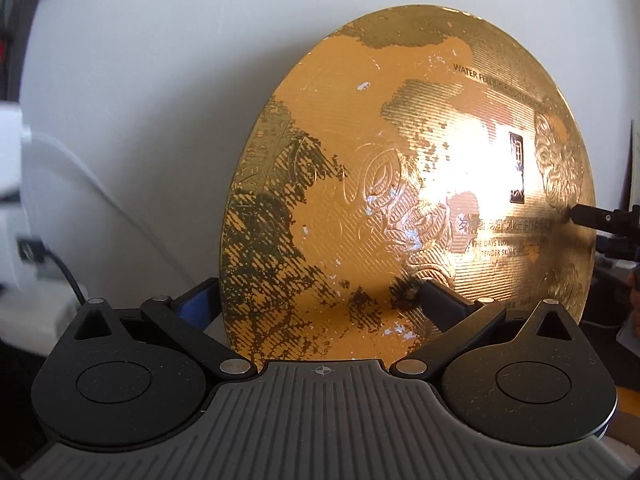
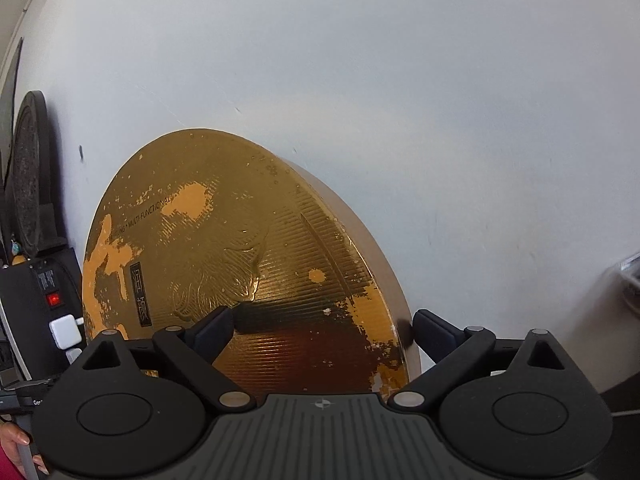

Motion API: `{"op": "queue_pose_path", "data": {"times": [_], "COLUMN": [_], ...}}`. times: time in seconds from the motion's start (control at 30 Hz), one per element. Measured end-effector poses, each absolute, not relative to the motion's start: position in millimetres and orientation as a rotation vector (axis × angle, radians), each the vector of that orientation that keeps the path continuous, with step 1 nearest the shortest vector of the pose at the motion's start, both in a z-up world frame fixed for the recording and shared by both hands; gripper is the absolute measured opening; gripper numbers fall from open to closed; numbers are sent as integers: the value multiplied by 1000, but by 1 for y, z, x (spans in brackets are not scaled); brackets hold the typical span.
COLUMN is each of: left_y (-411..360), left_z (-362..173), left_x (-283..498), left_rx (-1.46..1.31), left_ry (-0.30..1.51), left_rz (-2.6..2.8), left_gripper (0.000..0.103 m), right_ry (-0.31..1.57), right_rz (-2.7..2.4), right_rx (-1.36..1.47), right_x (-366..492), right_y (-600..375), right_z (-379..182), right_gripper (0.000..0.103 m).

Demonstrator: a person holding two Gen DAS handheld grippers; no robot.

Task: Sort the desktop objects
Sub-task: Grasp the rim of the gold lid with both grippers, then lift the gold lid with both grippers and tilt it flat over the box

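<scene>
A round gold box [image 1: 400, 184] with embossed patterns and black print stands on its edge in front of a white wall. My left gripper [image 1: 316, 300] is shut on its lower part: one finger [image 1: 440, 304] lies on the gold face and the other [image 1: 198, 298] sits behind the rim. In the right wrist view the same gold box [image 2: 240, 248] shows its face and its brown side wall. My right gripper [image 2: 324, 322] straddles the box's thickness, with one pad on the face and the other against the back edge. A finger [image 1: 588, 216] of the right gripper touches the face at the right.
The white wall [image 2: 400, 100] is right behind the box. At the left stand a black power strip with a lit red switch [image 2: 54, 300], a white plug [image 2: 64, 330] and a dark round object [image 2: 30, 176]. A black cable [image 1: 64, 276] hangs at the left. A person's hand [image 2: 16, 444] shows low down.
</scene>
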State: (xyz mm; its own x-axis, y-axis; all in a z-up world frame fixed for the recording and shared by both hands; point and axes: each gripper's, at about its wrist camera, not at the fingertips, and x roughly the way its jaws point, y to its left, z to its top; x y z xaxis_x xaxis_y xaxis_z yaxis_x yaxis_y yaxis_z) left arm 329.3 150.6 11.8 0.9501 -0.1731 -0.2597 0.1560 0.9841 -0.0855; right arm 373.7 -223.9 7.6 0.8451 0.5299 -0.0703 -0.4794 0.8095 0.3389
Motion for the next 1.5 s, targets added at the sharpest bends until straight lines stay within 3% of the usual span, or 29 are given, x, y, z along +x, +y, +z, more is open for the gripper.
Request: {"op": "queue_pose_path", "data": {"times": [0.4, 0.77, 1.07, 1.5], "left_y": [124, 99, 81, 74], "left_z": [102, 131, 121, 84], "left_x": [209, 55, -21, -31], "left_rx": [-43, -68, -112, -166], "left_ry": [50, 4, 97, 296], "left_rz": [-200, -208, -181, -110], "left_gripper": [103, 103, 103, 103], "right_ry": [-36, -92, 66, 418], "right_rz": [502, 461, 407, 326], "right_rx": [316, 297, 327, 318], "right_x": [233, 94, 60, 81], "right_y": [-238, -253, -261, -257], "right_z": [105, 139, 127, 68], "right_gripper": [97, 97, 96, 96]}}
